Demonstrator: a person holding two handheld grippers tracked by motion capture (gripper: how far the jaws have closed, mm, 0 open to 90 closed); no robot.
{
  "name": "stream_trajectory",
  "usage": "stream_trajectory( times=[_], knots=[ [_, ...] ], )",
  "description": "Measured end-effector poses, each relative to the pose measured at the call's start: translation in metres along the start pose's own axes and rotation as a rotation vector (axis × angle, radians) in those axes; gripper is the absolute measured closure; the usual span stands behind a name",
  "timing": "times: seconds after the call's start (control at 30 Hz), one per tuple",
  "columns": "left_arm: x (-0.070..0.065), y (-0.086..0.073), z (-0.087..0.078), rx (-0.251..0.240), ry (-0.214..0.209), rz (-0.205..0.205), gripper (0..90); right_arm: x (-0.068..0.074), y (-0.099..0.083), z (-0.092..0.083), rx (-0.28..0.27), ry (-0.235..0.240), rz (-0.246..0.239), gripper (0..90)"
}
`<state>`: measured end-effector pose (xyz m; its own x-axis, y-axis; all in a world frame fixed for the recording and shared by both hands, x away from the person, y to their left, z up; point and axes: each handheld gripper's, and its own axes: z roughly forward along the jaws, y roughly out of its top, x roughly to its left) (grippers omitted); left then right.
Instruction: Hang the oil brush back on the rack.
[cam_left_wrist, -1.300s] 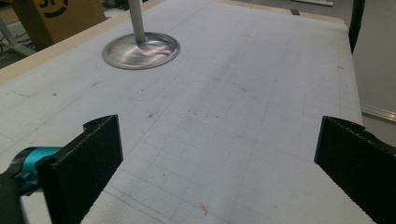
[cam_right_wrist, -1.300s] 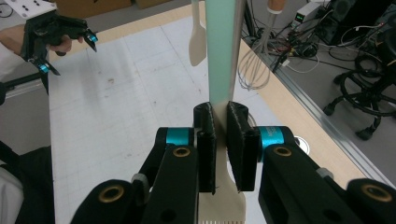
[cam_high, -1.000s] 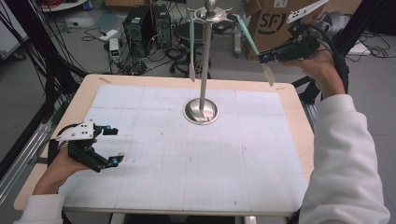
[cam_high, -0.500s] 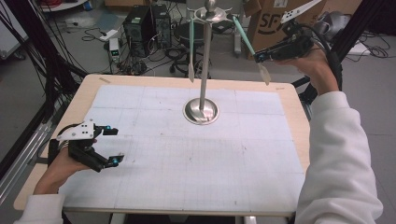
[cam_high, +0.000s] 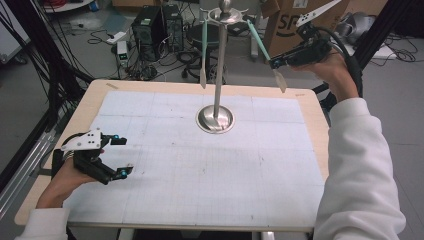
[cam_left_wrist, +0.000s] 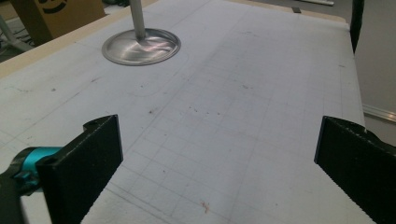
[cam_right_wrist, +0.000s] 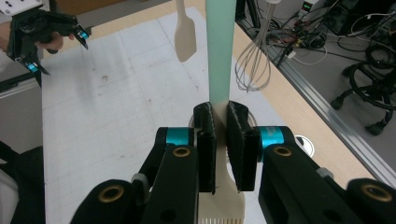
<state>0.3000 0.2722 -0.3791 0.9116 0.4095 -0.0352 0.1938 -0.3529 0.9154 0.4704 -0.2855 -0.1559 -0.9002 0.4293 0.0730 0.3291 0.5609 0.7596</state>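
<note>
While the wooden table (cam_high: 311, 102) and its white grid mat (cam_high: 200, 175) look the same as a second ago, the small change is up at about 1 o'clock in the high view. There the right hand has edged a little toward the metal stand (cam_high: 220, 60), which rises from its round base (cam_high: 215, 119) near the mat's 12 o'clock edge.

The left gripper (cam_high: 121, 156) has kept to its place at 8 o'clock, lying on the mat. Its jaws are wide apart with nothing between them, as the left gripper view confirms.

The right gripper (cam_high: 274, 62) remains clamped on the green-handled utensil (cam_high: 257, 42). In the right gripper view its pads (cam_right_wrist: 205, 135) press either side of the neck, where the green handle meets the cream head. The utensil's top is still up at the stand's crown, and its lower end is swung out toward 4 o'clock, away from the pole.

A second spatula (cam_high: 203, 50) hangs straight down at the pole's 9 o'clock side, untouched. A wire whisk (cam_right_wrist: 254, 65) hangs behind in the right gripper view.

My reading is that the utensil is gripped but not yet unhooked. The small drift has only altered its tilt slightly. The next move probably calls for lifting the handle's top clear of its hook before drawing it away, since pulling sideways could rock the stand.
</note>
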Motion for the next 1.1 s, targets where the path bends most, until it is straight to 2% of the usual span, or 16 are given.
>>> stream_trajectory(
  times=[0.03,0.4,0.83,0.87,0.93,1.0,1.07,1.1],
  knots=[
    [0.0,0.0,0.0,-0.001,0.0,-0.001,1.7,0.0,0.0,0.002,0.001,0.004,0.012,82.2],
    [0.001,0.0,0.0,-0.004,-0.001,-0.003,1.7,-0.004,0.006,0.023,0.008,0.029,0.009,82.1],
    [0.003,-0.001,0.0,0.003,0.002,-0.006,1.7,-0.005,0.014,0.047,0.025,0.025,0.014,79.8],
    [0.003,-0.001,0.0,0.003,0.001,-0.007,1.7,-0.005,0.014,0.049,0.022,0.022,0.011,76.7],
    [0.003,-0.001,0.0,0.003,0.001,-0.006,1.7,-0.003,0.014,0.051,0.021,-0.003,0.01,59.2],
    [0.003,-0.001,0.0,0.004,0.002,-0.007,1.7,-0.001,0.014,0.052,0.029,-0.018,0.02,52.4],
    [0.003,-0.001,0.0,0.01,0.002,-0.013,1.7,0.002,0.013,0.053,0.032,-0.038,0.018,35.1],
    [0.003,-0.001,0.001,0.01,0.004,-0.011,1.7,0.006,0.012,0.053,0.03,-0.043,0.022,31.3]
  ],
)
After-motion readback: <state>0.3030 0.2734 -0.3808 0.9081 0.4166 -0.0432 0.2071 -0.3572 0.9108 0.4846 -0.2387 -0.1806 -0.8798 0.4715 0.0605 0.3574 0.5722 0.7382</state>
